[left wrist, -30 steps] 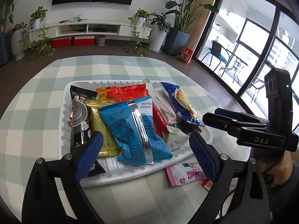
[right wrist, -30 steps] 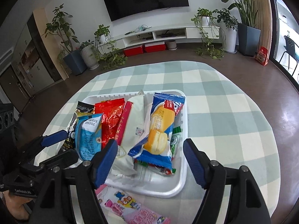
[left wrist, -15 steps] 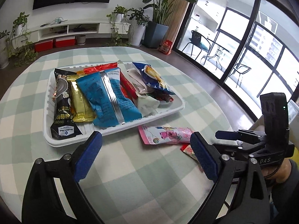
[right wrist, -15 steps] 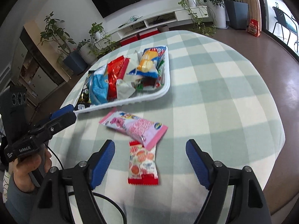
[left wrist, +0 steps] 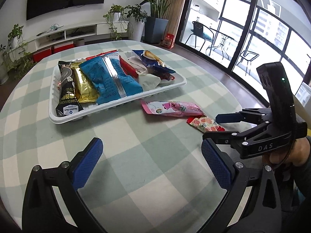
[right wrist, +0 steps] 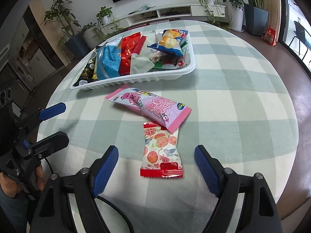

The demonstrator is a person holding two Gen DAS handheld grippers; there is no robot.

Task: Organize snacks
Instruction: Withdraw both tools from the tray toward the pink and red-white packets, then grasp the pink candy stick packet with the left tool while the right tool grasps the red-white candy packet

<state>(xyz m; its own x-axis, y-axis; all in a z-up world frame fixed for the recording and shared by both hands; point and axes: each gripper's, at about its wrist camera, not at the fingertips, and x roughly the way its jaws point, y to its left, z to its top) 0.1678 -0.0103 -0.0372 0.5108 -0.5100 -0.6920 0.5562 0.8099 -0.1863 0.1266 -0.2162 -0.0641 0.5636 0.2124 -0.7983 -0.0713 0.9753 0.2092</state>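
A white tray holds several snack packets on the checked tablecloth; it also shows in the left wrist view. In front of it lie a pink packet and a small red-and-white packet, the pink one overlapping its top. Both show in the left wrist view: pink, red-and-white. My right gripper is open and empty, its jaws either side of the red-and-white packet's near end. My left gripper is open and empty over bare cloth, left of the right gripper.
The round table's edge curves close on the right and near side. Beyond are a TV console, potted plants and glass doors.
Both grippers have pulled back from over the tray toward the table's near side. The two loose packets now lie in front of the right gripper. Both stay open.
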